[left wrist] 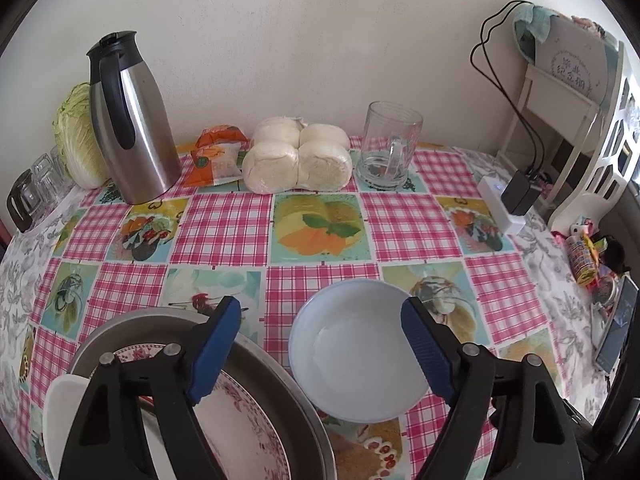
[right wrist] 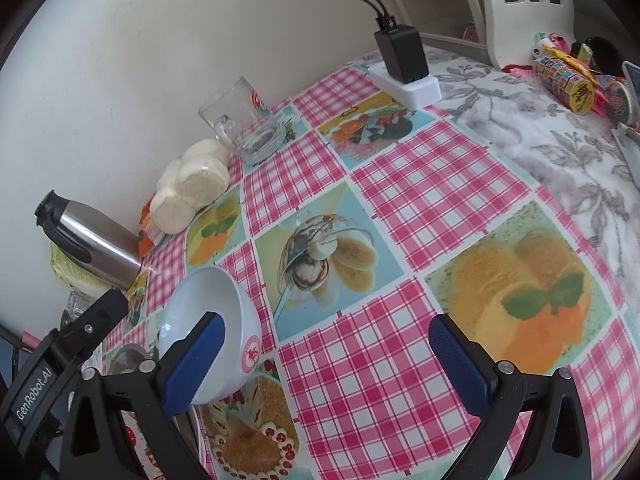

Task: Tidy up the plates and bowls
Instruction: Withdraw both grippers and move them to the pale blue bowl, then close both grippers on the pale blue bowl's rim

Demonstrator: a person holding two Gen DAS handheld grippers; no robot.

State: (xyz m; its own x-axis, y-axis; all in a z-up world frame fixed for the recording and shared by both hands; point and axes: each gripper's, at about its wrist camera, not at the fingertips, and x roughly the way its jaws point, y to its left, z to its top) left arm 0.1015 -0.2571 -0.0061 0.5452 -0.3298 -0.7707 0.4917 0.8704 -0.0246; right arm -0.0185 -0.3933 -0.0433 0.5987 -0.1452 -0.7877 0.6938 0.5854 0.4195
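Observation:
A white bowl [left wrist: 352, 354] stands upright on the checked tablecloth, between the open blue fingers of my left gripper [left wrist: 320, 350]. It also shows in the right wrist view [right wrist: 212, 332], with a red emblem on its side. To its left a floral plate [left wrist: 244, 424] lies inside a wide metal pan [left wrist: 296, 404], partly hidden by the left finger. A white piece [left wrist: 60, 404] sits at the pan's left edge. My right gripper [right wrist: 332, 364] is open and empty over the cloth, right of the bowl; its left finger overlaps the bowl's rim in the view.
Along the wall stand a steel thermos jug [left wrist: 128, 120], a cabbage [left wrist: 76, 136], small glasses [left wrist: 36, 188], an orange packet [left wrist: 218, 156], bagged buns [left wrist: 298, 156] and a glass mug [left wrist: 390, 146]. A power strip with chargers [left wrist: 512, 200], a white rack [left wrist: 580, 120] and clutter lie right.

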